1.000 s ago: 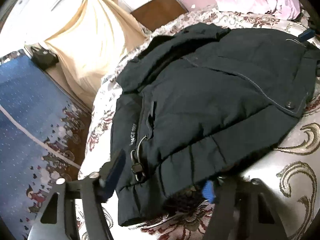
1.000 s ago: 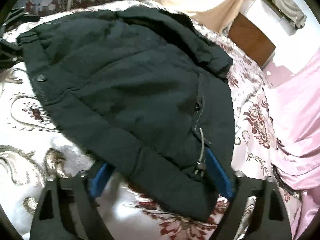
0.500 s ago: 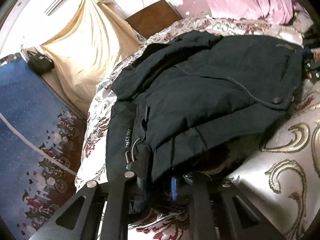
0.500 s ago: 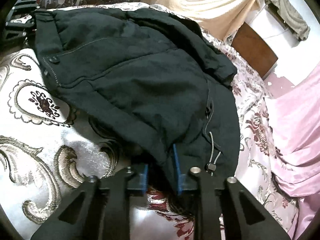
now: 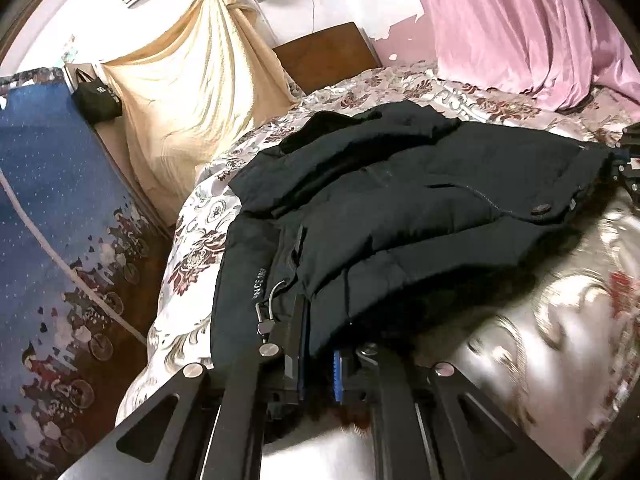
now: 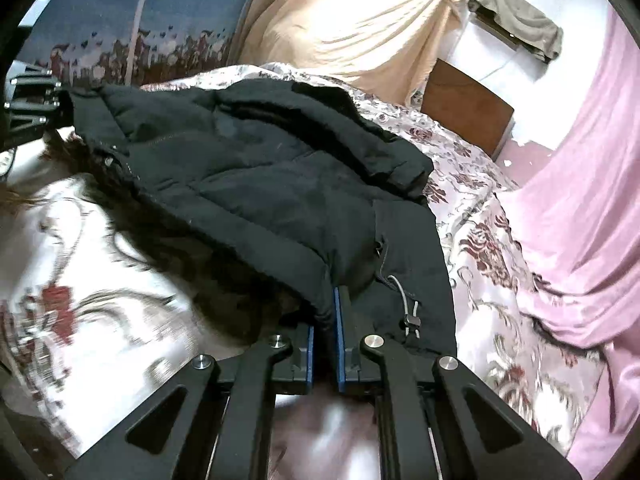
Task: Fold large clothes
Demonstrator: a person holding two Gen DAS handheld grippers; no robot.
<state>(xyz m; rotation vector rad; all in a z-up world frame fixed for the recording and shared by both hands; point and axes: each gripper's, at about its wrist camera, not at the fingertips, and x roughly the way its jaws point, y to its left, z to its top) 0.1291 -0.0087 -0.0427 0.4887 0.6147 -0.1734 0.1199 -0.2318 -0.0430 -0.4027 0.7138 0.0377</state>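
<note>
A dark padded jacket point(image 5: 400, 208) lies spread on a floral satin bedspread point(image 5: 560, 320), its near hem lifted off the bed. My left gripper point(image 5: 318, 332) is closing its jaws on the hem's left corner, beside a drawcord toggle point(image 5: 266, 326). In the right wrist view the jacket point(image 6: 260, 168) has its right hem corner pinched by my right gripper point(image 6: 326, 308), whose jaws are also closing. Brown fur trim point(image 6: 224, 280) shows under the raised hem. Each gripper appears at the far edge of the other's view, the right gripper point(image 5: 628, 168) and the left gripper point(image 6: 32, 108).
A pink curtain point(image 5: 520, 20) hangs along the bed's far side. A cream cloth point(image 5: 192, 92) and a brown wooden headboard point(image 5: 328, 56) stand beyond the jacket's collar. A blue patterned cloth point(image 5: 52, 200) with a black bag point(image 5: 96, 98) lies left of the bed.
Both grippers went from open around the hem corners to shut on them. Both have then risen, lifting the near hem off the bedspread and showing fur underneath.
</note>
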